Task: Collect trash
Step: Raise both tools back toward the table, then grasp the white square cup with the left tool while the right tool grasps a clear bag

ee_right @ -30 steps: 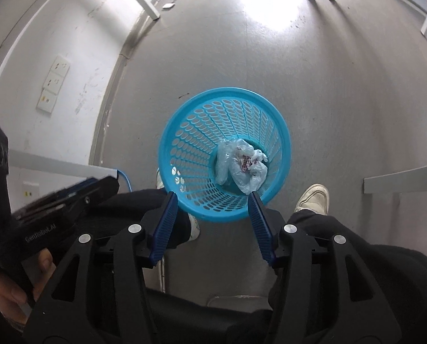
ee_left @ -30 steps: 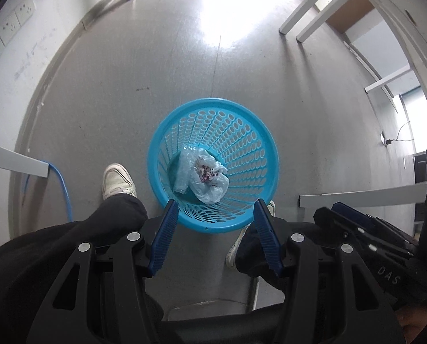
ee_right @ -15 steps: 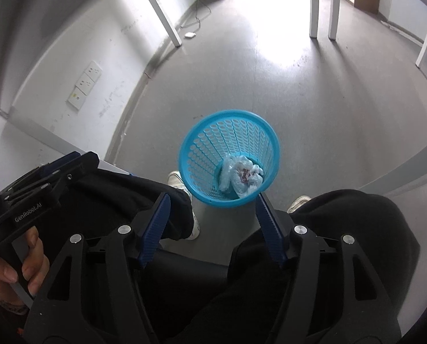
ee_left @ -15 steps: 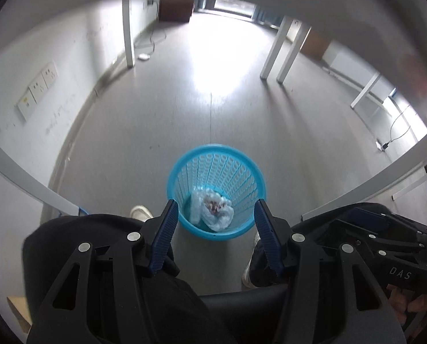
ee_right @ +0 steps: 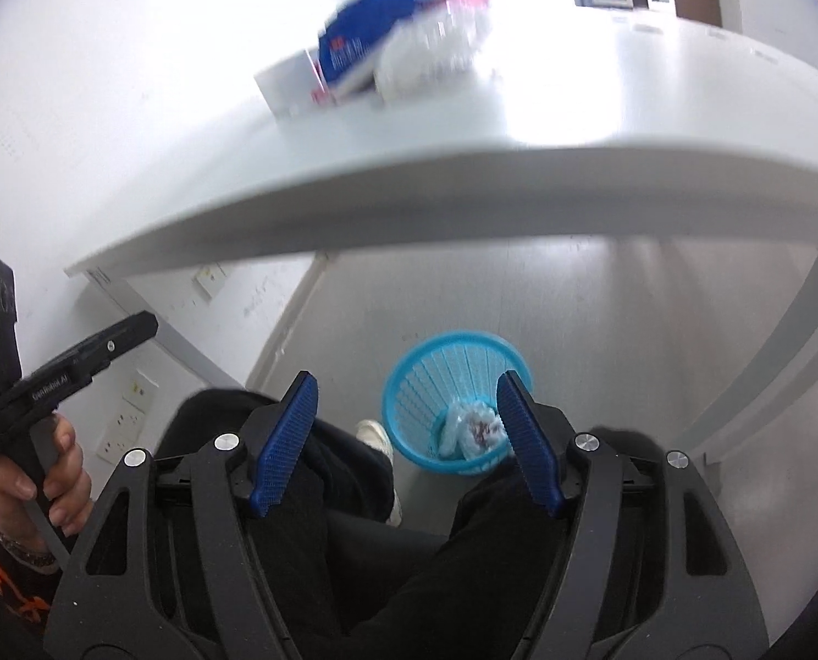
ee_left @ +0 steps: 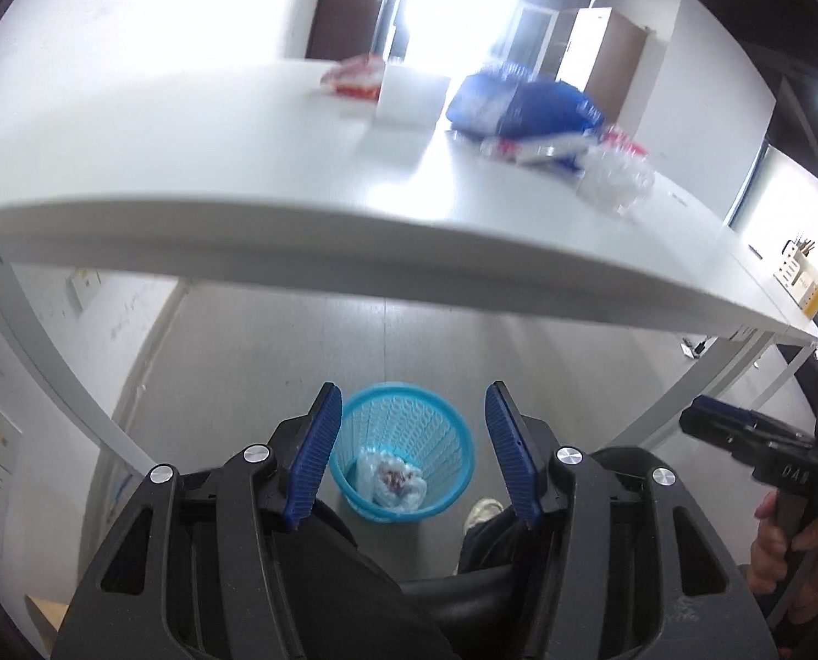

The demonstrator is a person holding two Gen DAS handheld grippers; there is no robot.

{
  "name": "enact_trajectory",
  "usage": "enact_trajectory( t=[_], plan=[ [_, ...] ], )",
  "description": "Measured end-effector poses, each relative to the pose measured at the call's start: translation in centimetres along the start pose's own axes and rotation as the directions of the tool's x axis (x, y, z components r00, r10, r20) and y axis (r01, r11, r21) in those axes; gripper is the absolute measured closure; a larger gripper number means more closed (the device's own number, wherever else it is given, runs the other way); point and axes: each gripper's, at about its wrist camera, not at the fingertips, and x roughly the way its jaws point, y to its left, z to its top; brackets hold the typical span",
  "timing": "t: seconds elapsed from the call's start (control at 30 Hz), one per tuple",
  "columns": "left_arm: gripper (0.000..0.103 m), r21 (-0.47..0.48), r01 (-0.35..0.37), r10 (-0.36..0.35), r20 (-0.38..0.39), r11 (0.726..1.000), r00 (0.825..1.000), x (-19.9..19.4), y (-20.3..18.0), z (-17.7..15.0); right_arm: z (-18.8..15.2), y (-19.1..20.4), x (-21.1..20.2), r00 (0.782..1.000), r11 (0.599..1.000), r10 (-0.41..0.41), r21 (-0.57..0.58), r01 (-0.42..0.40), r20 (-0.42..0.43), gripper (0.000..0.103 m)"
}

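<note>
A blue plastic basket (ee_left: 431, 429) stands on the floor under the white table (ee_left: 244, 165), with a crumpled clear bag (ee_left: 390, 481) inside; it also shows in the right wrist view (ee_right: 447, 374). On the table lie a blue packet (ee_left: 524, 102), a red-and-white wrapper (ee_left: 354, 74), a white box (ee_left: 409, 93) and a crumpled clear plastic bottle (ee_left: 618, 176). The blue packet (ee_right: 376, 38) and white box (ee_right: 288, 82) show blurred in the right wrist view. My left gripper (ee_left: 412, 440) is open and empty, high above the basket. My right gripper (ee_right: 409, 434) is open and empty too.
The person's dark-trousered legs (ee_right: 354, 473) and a white shoe (ee_left: 483, 511) sit beside the basket. The table's front edge (ee_left: 354, 269) and slanted legs (ee_left: 51, 374) cross the view. Wall sockets (ee_right: 128, 418) are at the left. A yellow-white holder (ee_left: 799, 280) stands far right.
Both grippers have risen and tilted up from over the basket. The table top and the trash on it have come into view; the basket looks smaller and lower.
</note>
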Motion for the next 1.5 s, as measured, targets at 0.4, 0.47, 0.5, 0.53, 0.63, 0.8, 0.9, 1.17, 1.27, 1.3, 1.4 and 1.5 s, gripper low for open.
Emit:
enact_trajectory(
  t=[0.4,0.47,0.5,0.53,0.63,0.8,0.9,1.17,1.27,1.3,1.4,1.5],
  plan=[
    [0.047,0.052,-0.045,0.037,0.155,0.998,0.987,-1.8,-0.1,6.7,8.9,1.2,-2.5,0.979,0.999,-0.031,-0.025,0.037,0.199,0.034],
    [0.047,0.043,-0.039,0.032,0.159,0.998,0.987,-1.7,-0.1,8.1,10.1,1.3,-1.9,0.976,0.998,-0.045,-0.022,0.051,0.211,0.034],
    [0.047,0.039,-0.036,0.029,0.162,0.999,0.986,-1.7,0.0,8.7,10.7,1.2,-1.5,0.976,0.998,-0.05,-0.017,0.055,0.213,0.033],
    [0.047,0.036,-0.038,0.031,0.168,0.999,0.985,-1.5,0.0,9.4,10.9,1.1,-1.4,0.976,0.998,-0.052,-0.011,0.055,0.213,0.031],
    [0.046,0.04,-0.043,0.036,0.175,0.998,0.984,-0.8,0.0,11.2,12.1,1.0,-0.6,0.974,0.998,-0.066,0.009,0.065,0.215,0.03],
    [0.04,0.052,-0.05,0.042,0.152,0.997,0.987,1.4,0.4,15.1,14.5,1.2,1.7,0.976,0.995,-0.098,0.007,0.098,0.196,0.023],
    [0.04,0.053,-0.057,0.049,0.131,0.997,0.99,2.8,0.8,17.3,15.8,0.7,2.6,0.974,0.993,-0.119,0.024,0.117,0.191,0.021],
    [0.04,0.054,-0.056,0.053,0.047,0.997,0.997,8.0,1.0,22.2,17.9,-0.9,5.6,0.98,0.987,-0.16,0.03,0.157,0.122,0.021],
    [0.04,0.032,-0.054,0.053,0.004,0.998,0.999,10.2,1.3,23.8,18.5,-1.1,6.4,0.984,0.988,-0.151,0.03,0.149,0.098,0.021],
    [0.04,0.019,-0.052,0.052,-0.009,0.998,0.999,10.8,1.4,24.3,18.5,-1.1,6.6,0.985,0.989,-0.148,0.029,0.146,0.089,0.022],
    [0.041,-0.001,-0.035,0.035,-0.053,0.999,0.998,12.8,1.2,25.6,18.8,-0.9,7.1,0.988,0.99,-0.138,0.021,0.137,0.063,0.027],
    [0.042,0.016,-0.056,0.057,-0.095,0.998,0.994,14.6,0.9,26.0,18.9,-1.1,7.5,0.991,0.992,-0.129,0.019,0.128,0.046,0.037]
  ],
)
